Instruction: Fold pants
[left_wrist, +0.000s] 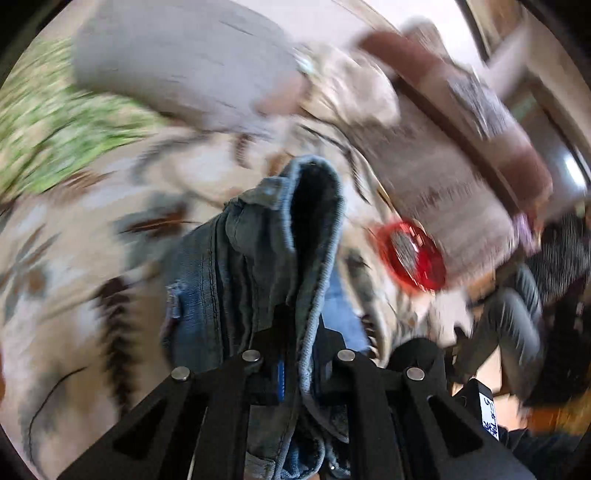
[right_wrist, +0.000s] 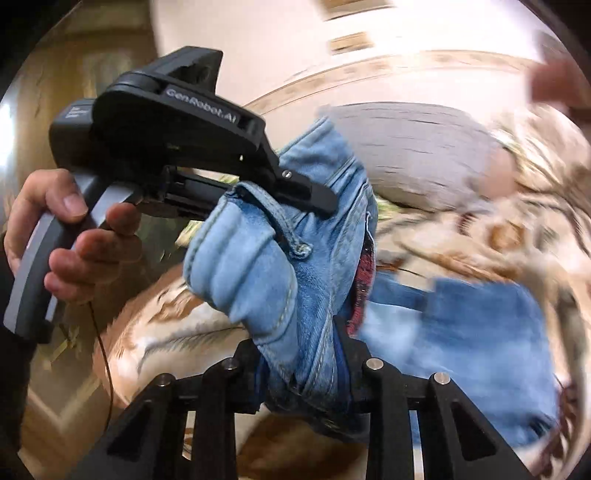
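- While both grippers are lifting the jeans off the patterned bedspread, the left gripper is clenching the waistband.
- Right gripper is pinching denim too, spreading it for folding.

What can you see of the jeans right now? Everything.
The jeans are light blue denim, faded, with stitched seams, a belt loop and a frayed patch. They hang bunched and lifted above the patterned bedspread, with one part trailing onto it at lower right in the right wrist view. The left tool and right tool are each shut on a fold of fabric. Red plaid lining shows inside.
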